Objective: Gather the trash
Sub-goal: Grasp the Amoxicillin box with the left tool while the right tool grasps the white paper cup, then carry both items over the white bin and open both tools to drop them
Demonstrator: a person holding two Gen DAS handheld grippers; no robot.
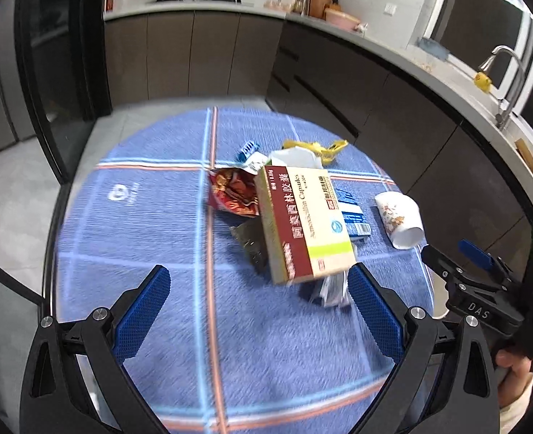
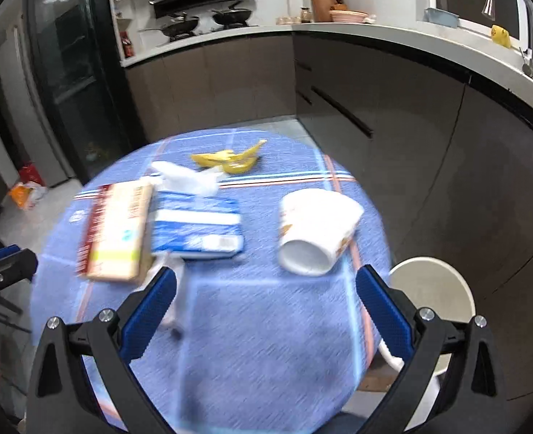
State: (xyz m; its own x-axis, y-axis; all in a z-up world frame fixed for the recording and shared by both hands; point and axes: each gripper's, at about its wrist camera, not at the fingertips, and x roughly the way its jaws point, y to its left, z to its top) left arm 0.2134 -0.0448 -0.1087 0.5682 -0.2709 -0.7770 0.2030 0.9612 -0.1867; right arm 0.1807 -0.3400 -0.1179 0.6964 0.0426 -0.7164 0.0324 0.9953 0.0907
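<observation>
Trash lies on a round table with a blue plaid cloth [image 1: 129, 238] [image 2: 266, 343]. A red and cream medicine box [image 1: 302, 224] [image 2: 116, 229] sits in the middle, with a blue and white packet [image 1: 353, 217] [image 2: 197, 228] beside it. A red snack wrapper [image 1: 232, 191], a banana peel [image 1: 317, 148] [image 2: 230, 159], crumpled white paper [image 2: 187, 177] and a tipped paper cup [image 1: 400, 218] [image 2: 315, 229] lie around. My left gripper [image 1: 259, 284] is open just before the box. My right gripper [image 2: 266, 284] is open, near the cup, holding nothing.
A white round stool [image 2: 433, 289] stands right of the table. Dark kitchen cabinets [image 2: 375, 108] and a counter with a sink tap [image 1: 505, 72] curve behind. A black fridge [image 2: 71, 72] is at the left. Bags [image 2: 26, 190] lie on the floor.
</observation>
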